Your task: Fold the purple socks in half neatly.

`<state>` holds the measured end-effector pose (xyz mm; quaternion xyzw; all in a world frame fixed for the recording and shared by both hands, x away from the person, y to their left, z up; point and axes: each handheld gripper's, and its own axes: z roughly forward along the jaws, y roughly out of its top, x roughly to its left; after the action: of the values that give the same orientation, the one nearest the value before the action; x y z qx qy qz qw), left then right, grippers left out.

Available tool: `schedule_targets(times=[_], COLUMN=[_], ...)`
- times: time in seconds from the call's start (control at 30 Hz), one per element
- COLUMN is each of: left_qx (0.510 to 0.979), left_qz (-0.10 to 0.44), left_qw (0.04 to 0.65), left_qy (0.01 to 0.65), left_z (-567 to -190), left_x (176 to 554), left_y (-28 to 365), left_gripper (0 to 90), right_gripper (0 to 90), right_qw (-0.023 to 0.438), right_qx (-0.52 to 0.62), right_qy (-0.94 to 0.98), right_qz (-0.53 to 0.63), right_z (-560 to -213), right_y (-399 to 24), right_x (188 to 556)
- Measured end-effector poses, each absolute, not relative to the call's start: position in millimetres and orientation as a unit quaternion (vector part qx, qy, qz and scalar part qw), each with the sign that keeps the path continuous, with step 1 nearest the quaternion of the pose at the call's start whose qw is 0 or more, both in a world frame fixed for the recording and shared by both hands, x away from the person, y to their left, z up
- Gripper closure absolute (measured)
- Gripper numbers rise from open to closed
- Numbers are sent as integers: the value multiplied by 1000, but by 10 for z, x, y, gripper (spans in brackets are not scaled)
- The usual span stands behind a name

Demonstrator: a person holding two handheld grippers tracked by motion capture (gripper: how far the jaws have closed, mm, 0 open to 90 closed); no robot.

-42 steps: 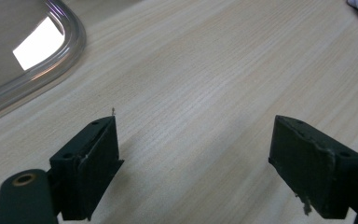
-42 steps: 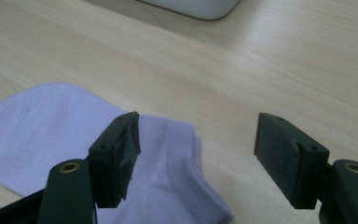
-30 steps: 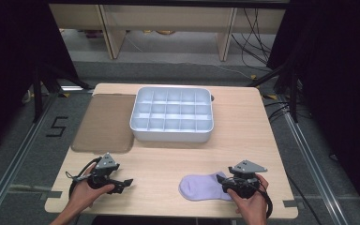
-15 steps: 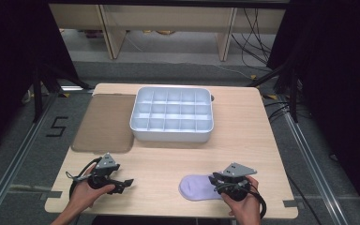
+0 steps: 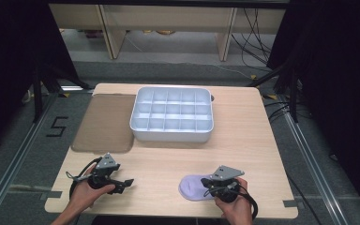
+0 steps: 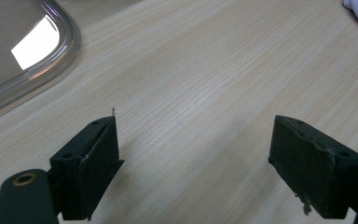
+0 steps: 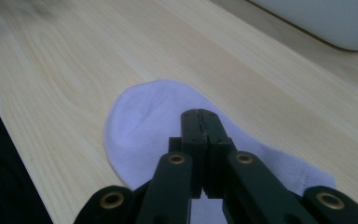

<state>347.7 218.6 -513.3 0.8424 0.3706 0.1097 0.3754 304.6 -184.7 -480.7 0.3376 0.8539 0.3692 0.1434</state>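
A: Our right tongs (image 7: 200, 114) have just been closing; now the jaws meet tip to tip over the sock (image 7: 140, 126). Whether they pinch any cloth, we can't tell.

B: The sock lies flat on the table (image 5: 168, 161), under and ahead of them. Our left tongs (image 6: 196, 154) stand wide open and hold nothing, well apart from the sock.

A: Beyond both tongs we see the tray (image 5: 171, 115), with its lid (image 5: 104, 124) beside it.

Left gripper (image 6: 196, 158) jaws wide apart — above bare table (image 6: 205, 84).
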Motion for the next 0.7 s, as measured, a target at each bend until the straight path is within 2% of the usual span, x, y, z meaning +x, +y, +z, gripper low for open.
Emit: schedule_targets(times=[0.17, 0.7], left_qx=[842, 838], left_qz=[109, 108], left_qw=[376, 380], left_qy=[371, 376], left_z=[-5138, -5141], left_x=[3484, 3473], left_y=[2189, 2171], left_gripper=[153, 153], right_gripper=[900, 900], right_qw=[130, 127], right_qx=[329, 328], right_qy=[864, 876], right_qz=[359, 331], right_z=[-4851, -4934], right_y=[-1734, -1631], right_x=[3056, 3102])
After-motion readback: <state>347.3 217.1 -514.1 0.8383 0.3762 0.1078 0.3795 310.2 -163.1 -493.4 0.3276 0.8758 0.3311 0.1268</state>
